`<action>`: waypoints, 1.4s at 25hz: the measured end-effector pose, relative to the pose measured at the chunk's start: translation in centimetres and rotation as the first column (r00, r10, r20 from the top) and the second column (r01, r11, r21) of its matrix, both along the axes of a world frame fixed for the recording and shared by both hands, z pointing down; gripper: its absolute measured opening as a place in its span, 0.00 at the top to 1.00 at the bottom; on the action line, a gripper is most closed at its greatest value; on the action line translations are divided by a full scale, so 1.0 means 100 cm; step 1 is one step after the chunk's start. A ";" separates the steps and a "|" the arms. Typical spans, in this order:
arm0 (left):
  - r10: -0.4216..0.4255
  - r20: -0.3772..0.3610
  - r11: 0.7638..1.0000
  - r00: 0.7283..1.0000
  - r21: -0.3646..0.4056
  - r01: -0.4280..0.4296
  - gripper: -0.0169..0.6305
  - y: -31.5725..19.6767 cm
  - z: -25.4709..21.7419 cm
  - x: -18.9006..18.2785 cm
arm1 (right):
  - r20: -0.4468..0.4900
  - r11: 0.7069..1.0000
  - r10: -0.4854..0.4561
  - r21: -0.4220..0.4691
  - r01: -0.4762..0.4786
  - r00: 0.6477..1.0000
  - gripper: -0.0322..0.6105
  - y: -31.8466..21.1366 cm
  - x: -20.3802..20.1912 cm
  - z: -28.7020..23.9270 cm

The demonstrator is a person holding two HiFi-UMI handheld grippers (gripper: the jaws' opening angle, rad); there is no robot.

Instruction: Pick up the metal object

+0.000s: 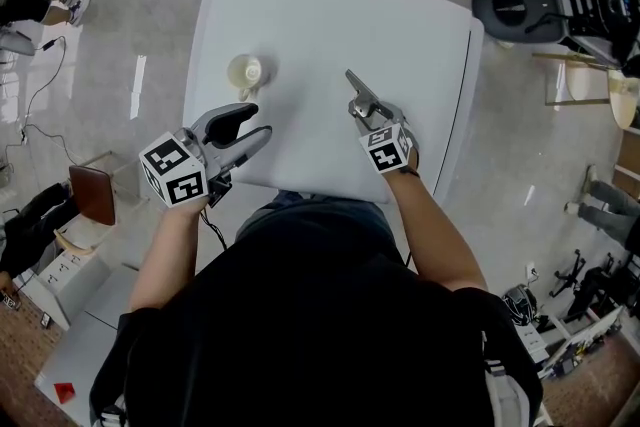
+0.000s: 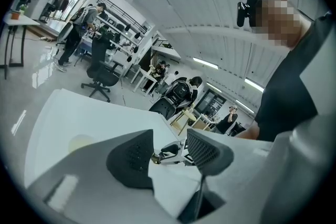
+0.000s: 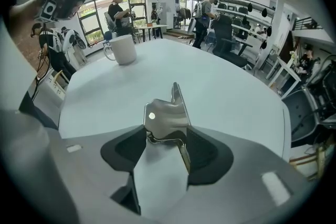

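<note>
Right gripper (image 3: 167,145) straddles a metal object (image 3: 167,115) near the white table (image 3: 236,86) at its front edge.
Its wide jaws seem to press the object's sides, contact only its own view shows. Bare tabletop lies beyond. In the head view, the left gripper (image 1: 240,130) hovers at the near-left edge, jaws apart and empty, near a mug (image 1: 246,72).

You face a mirror-bright metal object (image 3: 167,115) on a smooth, matt white table (image 1: 300,15) (the mug (image 3: 123,49) looks glossy).
</note>
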State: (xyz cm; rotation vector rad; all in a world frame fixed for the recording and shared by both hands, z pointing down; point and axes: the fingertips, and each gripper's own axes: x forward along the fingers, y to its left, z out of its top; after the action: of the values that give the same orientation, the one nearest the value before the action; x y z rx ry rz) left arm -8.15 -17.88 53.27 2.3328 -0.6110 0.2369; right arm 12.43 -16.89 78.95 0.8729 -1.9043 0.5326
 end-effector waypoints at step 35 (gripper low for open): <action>0.030 -0.020 1.000 0.999 -0.001 -0.030 0.67 0.000 -0.005 0.003 | -0.159 0.984 -0.120 0.113 0.139 0.980 0.77 -0.014 -0.007 -0.008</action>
State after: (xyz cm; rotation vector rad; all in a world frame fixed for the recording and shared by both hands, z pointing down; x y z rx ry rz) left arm -7.89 -17.84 52.77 2.3416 -0.5666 0.2269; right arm 11.74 -18.27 78.14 0.8363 -1.8537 0.2639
